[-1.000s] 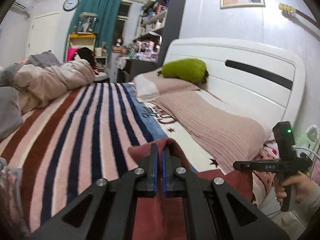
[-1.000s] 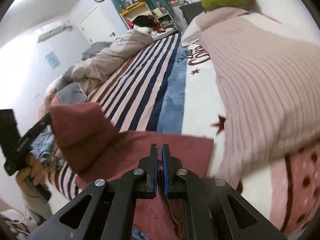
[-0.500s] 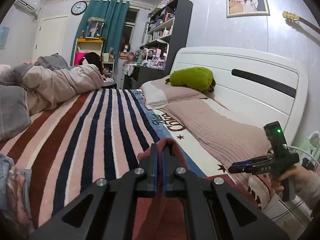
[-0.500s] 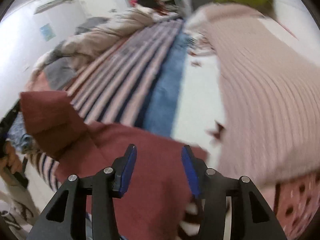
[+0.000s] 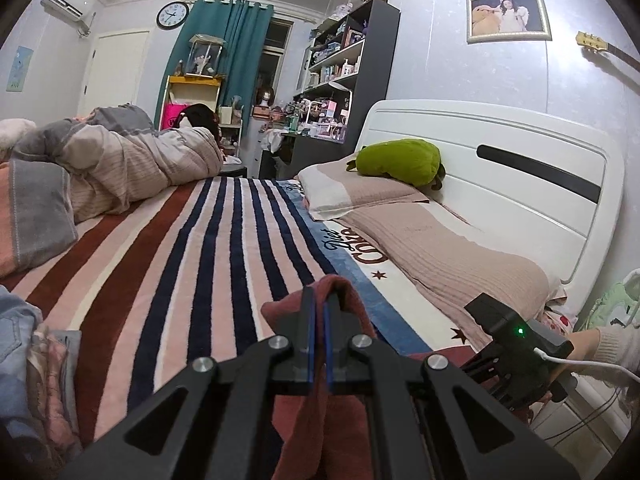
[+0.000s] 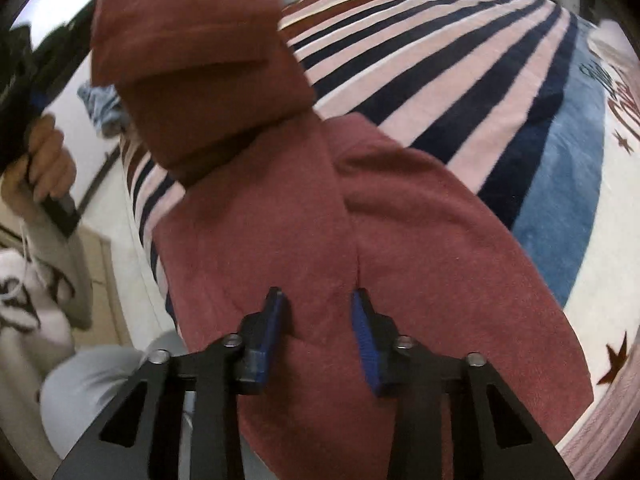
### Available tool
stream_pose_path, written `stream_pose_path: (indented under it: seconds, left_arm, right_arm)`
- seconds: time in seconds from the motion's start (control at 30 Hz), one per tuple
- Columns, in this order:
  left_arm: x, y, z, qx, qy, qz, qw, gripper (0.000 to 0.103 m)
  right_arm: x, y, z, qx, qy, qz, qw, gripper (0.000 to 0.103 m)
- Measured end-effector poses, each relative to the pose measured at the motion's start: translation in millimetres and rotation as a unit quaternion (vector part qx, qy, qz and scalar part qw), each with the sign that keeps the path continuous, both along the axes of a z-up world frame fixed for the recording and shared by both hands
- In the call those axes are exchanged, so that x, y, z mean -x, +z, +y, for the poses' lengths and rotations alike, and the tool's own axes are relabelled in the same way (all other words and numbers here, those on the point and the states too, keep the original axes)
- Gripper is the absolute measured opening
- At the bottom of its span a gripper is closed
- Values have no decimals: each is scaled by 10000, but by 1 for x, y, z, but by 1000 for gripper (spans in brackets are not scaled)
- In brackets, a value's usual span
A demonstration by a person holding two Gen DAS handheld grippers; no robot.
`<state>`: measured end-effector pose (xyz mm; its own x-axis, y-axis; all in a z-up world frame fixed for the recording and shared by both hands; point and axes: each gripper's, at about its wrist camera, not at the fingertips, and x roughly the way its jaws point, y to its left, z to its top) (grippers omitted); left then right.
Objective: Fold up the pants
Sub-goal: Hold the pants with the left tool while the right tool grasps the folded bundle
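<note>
Dark red pants [image 6: 400,248] lie spread near the edge of a bed covered by a striped blanket [image 5: 192,248], one end lifted and doubled over above the rest. The left gripper [image 5: 319,312] is clamped on that raised fold, its blue pads pressed together over the cloth. The right gripper [image 6: 318,320] hangs above the flat part of the pants, its fingers apart and holding nothing. A second ago the right gripper was pinched on the fabric; it has since let go and tilted downward.
</note>
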<state>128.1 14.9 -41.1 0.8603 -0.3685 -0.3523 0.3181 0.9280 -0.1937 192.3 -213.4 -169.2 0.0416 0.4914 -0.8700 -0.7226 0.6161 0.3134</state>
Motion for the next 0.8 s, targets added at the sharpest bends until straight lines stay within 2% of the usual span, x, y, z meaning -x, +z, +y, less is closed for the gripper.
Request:
stream_pose_path:
  seconds: [0.1, 0.13, 0.17, 0.2, 0.23, 0.3, 0.33, 0.43, 0.53, 0.67, 0.73, 0.8]
  left_arm:
    - [-2, -1, 3, 58, -38, 10, 10000, 1]
    - [-3, -1, 4, 66, -49, 12, 10000, 1]
    - [-3, 0, 4, 72, -52, 6, 10000, 1]
    - [-2, 0, 4, 79, -58, -1, 10000, 1]
    - [-3, 0, 4, 76, -65, -6, 10000, 1]
    - [-2, 1, 5, 63, -59, -22, 10000, 1]
    - [-1, 1, 4, 70, -58, -26, 10000, 1]
    - [-3, 1, 6, 98, -48, -32, 9999, 1]
    - [-2, 1, 7, 115, -40, -41, 9999, 1]
    - [0, 3, 7, 107, -30, -79, 9999, 1]
    - [0, 3, 7, 91, -32, -82, 9999, 1]
    - [0, 4, 6, 71, -58, -76, 9999, 1]
  right_arm:
    - [3, 3, 7, 303, 152, -176, 9993, 17]
    - [3, 4, 10, 394, 170, -223, 9988, 20]
    - [0, 4, 13, 455, 154, -260, 9985, 33]
    - [-1, 3, 15, 485, 129, -265, 9984, 38]
    - [-4, 2, 16, 470, 132, -225, 9986, 38]
    - [-3, 0, 21, 505, 271, -176, 9982, 19]
    - [1, -1, 25, 554, 428, -194, 9974, 2]
    - [9, 6, 32, 787, 476, -604, 9939, 1]
    - [2, 21, 33, 866, 69, -1028, 9909, 1]
    - [-16, 30, 39, 1036, -48, -1463, 9838, 1]
    - [-22, 26, 45, 1110, -35, -1521, 9821, 1]
    - [-29, 16, 52, 1185, 17, -1370, 9834, 6]
